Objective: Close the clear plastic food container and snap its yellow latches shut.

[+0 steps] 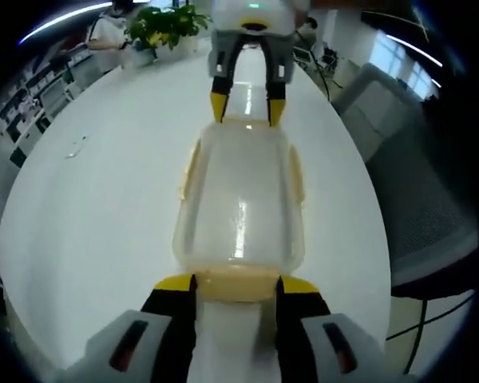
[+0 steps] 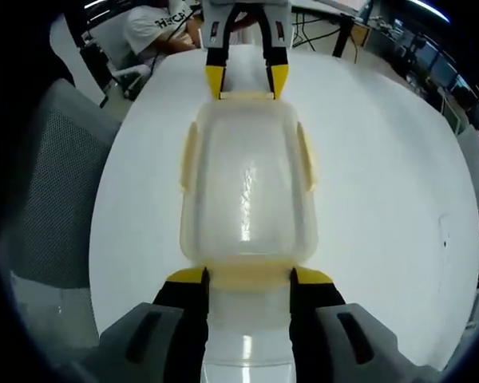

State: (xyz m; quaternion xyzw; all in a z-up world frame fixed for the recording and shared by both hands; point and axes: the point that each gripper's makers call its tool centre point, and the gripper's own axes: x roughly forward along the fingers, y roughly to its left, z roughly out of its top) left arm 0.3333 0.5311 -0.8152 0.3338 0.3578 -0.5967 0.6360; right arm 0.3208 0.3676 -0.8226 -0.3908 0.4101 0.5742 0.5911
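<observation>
A clear plastic container [image 1: 239, 203] [image 2: 247, 187] with its lid on lies lengthwise on the white table [image 1: 104, 199] [image 2: 383, 183]. Pale yellow latches [image 1: 190, 171] [image 2: 306, 155] run along both long sides, and I cannot tell whether they are snapped down. My left gripper [image 1: 238, 284] is open, its yellow-tipped jaws on either side of the near end latch [image 1: 238, 287]. At the opposite end my right gripper [image 2: 249, 277] is open too, straddling that end's latch [image 2: 249, 273]. Each gripper appears at the far end in the other's view: right gripper [image 1: 247, 108], left gripper [image 2: 246, 80].
A potted plant [image 1: 164, 28] stands at the table's far edge, with a seated person [image 1: 108, 28] behind it. Grey mesh chairs [image 1: 415, 183] [image 2: 48, 183] stand close to the table's rim. Another person [image 2: 156, 28] sits beyond. A small scrap [image 1: 76, 148] lies on the table.
</observation>
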